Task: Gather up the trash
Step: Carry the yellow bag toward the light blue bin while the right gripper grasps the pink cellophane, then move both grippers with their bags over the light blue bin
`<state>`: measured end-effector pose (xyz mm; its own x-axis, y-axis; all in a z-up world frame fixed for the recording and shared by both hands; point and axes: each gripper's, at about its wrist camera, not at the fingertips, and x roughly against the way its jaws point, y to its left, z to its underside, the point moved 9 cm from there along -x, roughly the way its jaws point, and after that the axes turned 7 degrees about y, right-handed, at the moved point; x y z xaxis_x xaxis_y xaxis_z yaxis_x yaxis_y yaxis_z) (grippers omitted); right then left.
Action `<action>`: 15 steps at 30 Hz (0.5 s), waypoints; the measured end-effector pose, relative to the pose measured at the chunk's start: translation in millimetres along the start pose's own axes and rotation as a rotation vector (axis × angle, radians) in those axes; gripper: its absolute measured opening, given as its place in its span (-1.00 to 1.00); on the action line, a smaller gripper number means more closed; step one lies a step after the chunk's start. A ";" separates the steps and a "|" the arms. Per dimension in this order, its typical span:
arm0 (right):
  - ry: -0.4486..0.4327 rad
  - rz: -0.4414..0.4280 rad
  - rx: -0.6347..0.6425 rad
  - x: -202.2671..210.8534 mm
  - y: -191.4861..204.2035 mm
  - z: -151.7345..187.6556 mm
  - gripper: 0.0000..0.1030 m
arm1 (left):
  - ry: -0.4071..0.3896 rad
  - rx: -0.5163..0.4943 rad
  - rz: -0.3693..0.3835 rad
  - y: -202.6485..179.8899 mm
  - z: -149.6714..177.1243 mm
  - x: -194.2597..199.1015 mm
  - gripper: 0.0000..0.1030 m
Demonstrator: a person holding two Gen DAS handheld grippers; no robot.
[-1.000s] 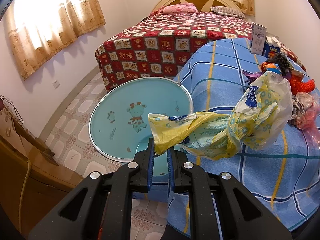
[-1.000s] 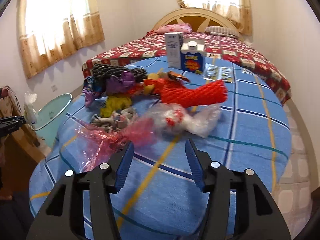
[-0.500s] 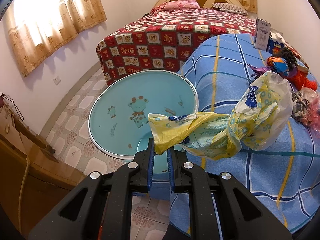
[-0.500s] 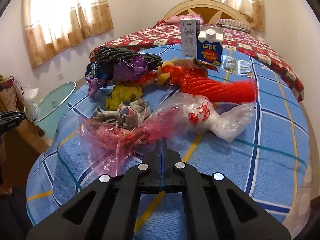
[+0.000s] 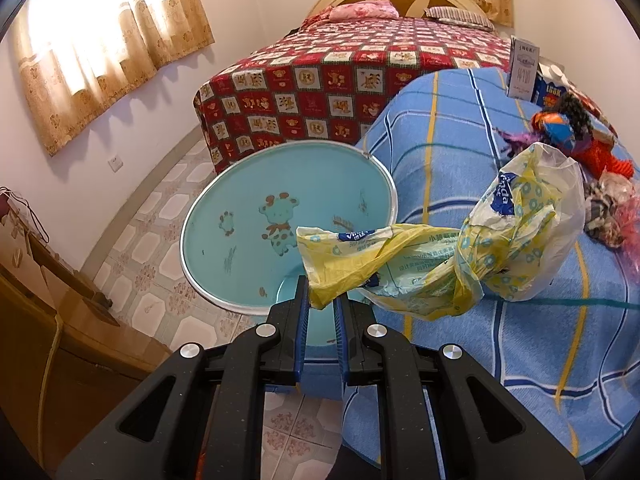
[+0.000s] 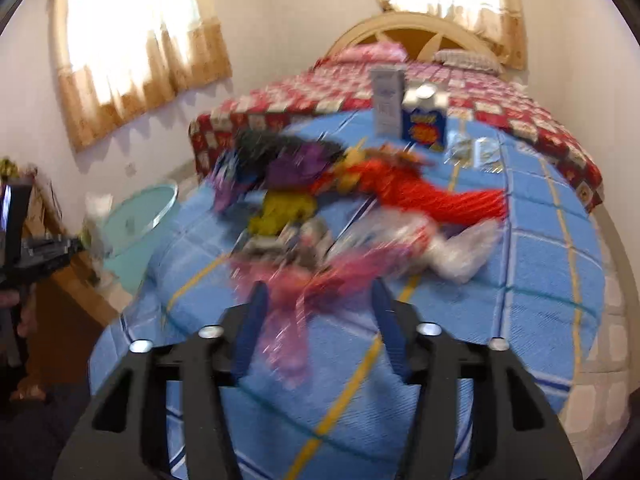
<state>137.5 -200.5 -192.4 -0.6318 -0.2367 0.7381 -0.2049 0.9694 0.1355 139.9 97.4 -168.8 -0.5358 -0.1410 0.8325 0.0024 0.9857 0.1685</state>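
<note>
The left gripper [image 5: 321, 307] is clamped on the twisted neck of a yellow plastic bag [image 5: 460, 256], whose bulk hangs ahead and to its right over the blue checked cover [image 5: 460, 152]; a turquoise basin [image 5: 288, 228] sits just beyond its tips. The right gripper [image 6: 318, 300] has just been opening: its jaws stand apart, a pink plastic wrapper [image 6: 296, 300] lying loose between them, blurred.

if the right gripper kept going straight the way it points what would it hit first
Most likely the pink plastic wrap, lying between the open fingers of the right gripper on the blue bedspread; blur leaves depth uncertain.
</note>
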 end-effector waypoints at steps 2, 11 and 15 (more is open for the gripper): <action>0.069 -0.025 -0.009 -18.5 3.5 12.8 -0.77 | 0.003 -0.001 -0.001 0.9 1.9 -1.8 -0.77; -0.079 -0.046 0.108 32.7 43.2 -19.3 -0.97 | -0.027 0.058 -0.077 34.8 -7.2 1.4 -0.77; -0.101 -0.090 0.198 33.1 80.2 -47.6 -0.96 | -0.040 0.091 -0.137 56.4 -13.1 3.7 -0.77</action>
<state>135.7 -127.5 -125.7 -0.6736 -0.3368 0.6579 -0.4000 0.9146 0.0587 149.2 151.3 -149.3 -0.5592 -0.2731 0.7828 -0.1486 0.9619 0.2294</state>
